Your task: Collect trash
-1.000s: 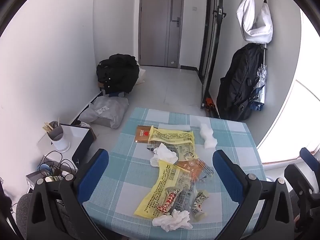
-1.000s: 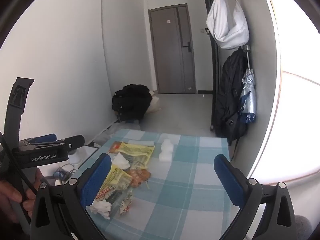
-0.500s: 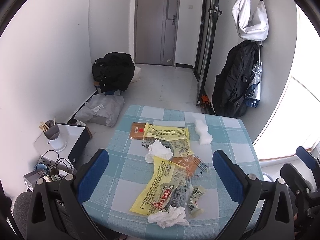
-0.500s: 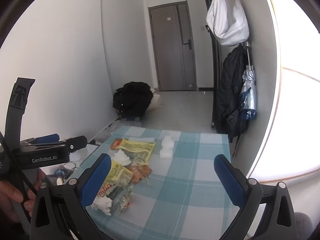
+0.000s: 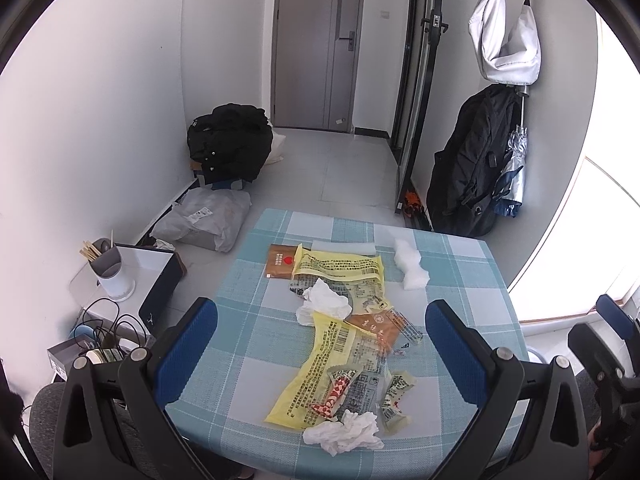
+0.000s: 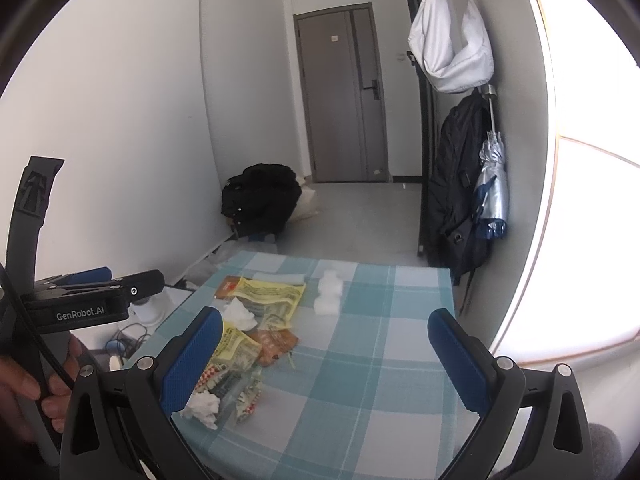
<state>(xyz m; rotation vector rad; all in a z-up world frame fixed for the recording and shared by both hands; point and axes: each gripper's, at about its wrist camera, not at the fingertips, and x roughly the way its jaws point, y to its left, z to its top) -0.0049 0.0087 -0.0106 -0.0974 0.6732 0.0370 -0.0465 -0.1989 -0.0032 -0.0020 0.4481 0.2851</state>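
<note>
Your left gripper point(image 5: 320, 356) hangs spread wide and empty; lower it squarely onto the crumpled tissue point(image 5: 342, 431) just below before pinching.

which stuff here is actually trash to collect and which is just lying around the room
Trash to collect, all on the checked table:
- yellow wrappers
- crumpled tissues
- orange packet
- small snack wrappers
- white foam piece

Just lying about:
- black backpack
- white bag
- folded umbrella
- black bag on floor
- chopstick holder
</note>
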